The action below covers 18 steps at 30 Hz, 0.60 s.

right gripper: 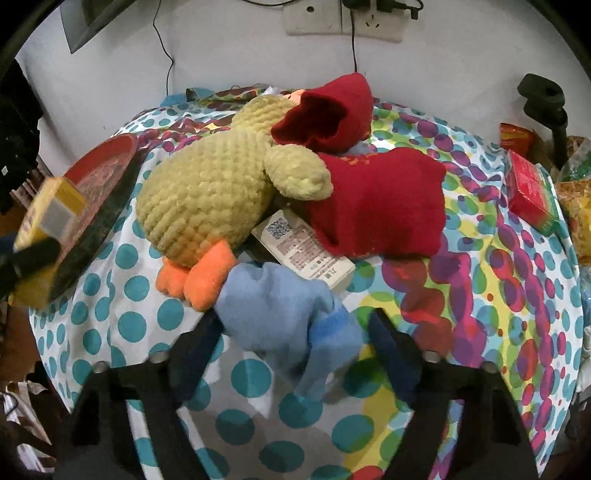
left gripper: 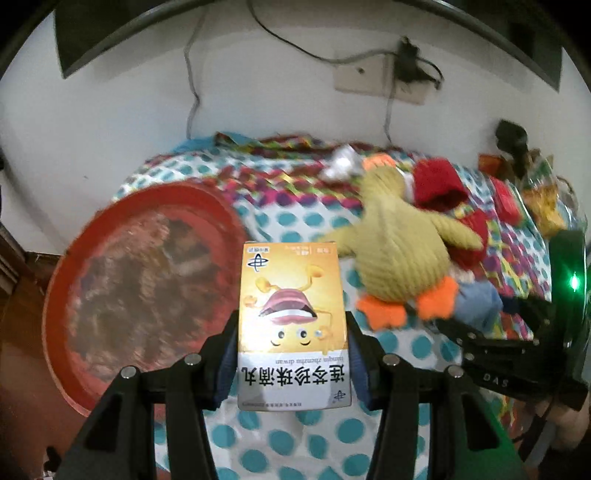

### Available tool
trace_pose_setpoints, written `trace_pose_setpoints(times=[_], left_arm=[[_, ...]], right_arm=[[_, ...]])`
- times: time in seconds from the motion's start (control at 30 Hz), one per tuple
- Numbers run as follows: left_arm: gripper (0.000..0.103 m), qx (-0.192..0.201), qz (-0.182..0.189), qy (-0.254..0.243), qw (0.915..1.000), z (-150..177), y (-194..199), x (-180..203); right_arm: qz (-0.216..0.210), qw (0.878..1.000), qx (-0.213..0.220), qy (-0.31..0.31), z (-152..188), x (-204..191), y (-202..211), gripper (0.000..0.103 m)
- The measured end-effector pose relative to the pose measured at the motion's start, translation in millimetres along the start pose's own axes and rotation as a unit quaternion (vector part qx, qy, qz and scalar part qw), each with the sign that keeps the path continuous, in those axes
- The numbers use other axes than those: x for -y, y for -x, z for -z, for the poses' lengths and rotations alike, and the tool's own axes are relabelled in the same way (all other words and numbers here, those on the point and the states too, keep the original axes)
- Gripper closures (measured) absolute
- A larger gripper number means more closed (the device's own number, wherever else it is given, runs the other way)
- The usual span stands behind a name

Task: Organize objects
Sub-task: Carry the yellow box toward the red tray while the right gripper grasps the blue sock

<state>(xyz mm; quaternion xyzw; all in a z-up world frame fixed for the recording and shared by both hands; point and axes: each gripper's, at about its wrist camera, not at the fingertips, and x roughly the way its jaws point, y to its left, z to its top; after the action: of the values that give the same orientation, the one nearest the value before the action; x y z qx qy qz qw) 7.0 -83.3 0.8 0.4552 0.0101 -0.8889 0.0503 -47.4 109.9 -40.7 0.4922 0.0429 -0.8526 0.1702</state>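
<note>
My left gripper (left gripper: 291, 332) is shut on a yellow medicine box (left gripper: 293, 325) and holds it above the dotted cloth, beside the red round tray (left gripper: 110, 229). The box (right gripper: 48, 221) also shows at the left of the right wrist view, over the tray (right gripper: 107, 162). My right gripper (right gripper: 291, 325) is open, its jaws on either side of a light blue sock (right gripper: 284, 314) lying on the cloth. A yellow plush duck (right gripper: 210, 195) with orange feet lies behind it, next to two red socks (right gripper: 380, 199) and a white box (right gripper: 306, 251).
A red packet (right gripper: 532, 192) and snack bags lie at the right edge. A black clamp stand (right gripper: 546, 107) rises at the back right. The wall with a socket (right gripper: 340, 18) and cables is close behind. The right gripper's body (left gripper: 517, 350) shows in the left wrist view.
</note>
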Motion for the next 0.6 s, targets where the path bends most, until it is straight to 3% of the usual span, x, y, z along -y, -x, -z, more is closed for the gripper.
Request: trace_pose_setpoints(times=[0.27, 0.47, 0.6], left_arm=[[0.051, 0.012, -0.024, 0.025, 0.9993, -25, 0, -54], [0.051, 0.001, -0.045, 0.052, 0.9976, -36, -10, -96], [0.051, -0.010, -0.056, 0.071, 0.9959, -44, -18, -126]], right_arm=[[-0.022, 1.000, 0.015, 0.006, -2, 2, 1, 0.063], [-0.013, 0.999, 0.036, -0.034, -1, 32, 15, 0.066], [0.016, 0.996, 0.066, -0.062, 1, 56, 26, 0.066]])
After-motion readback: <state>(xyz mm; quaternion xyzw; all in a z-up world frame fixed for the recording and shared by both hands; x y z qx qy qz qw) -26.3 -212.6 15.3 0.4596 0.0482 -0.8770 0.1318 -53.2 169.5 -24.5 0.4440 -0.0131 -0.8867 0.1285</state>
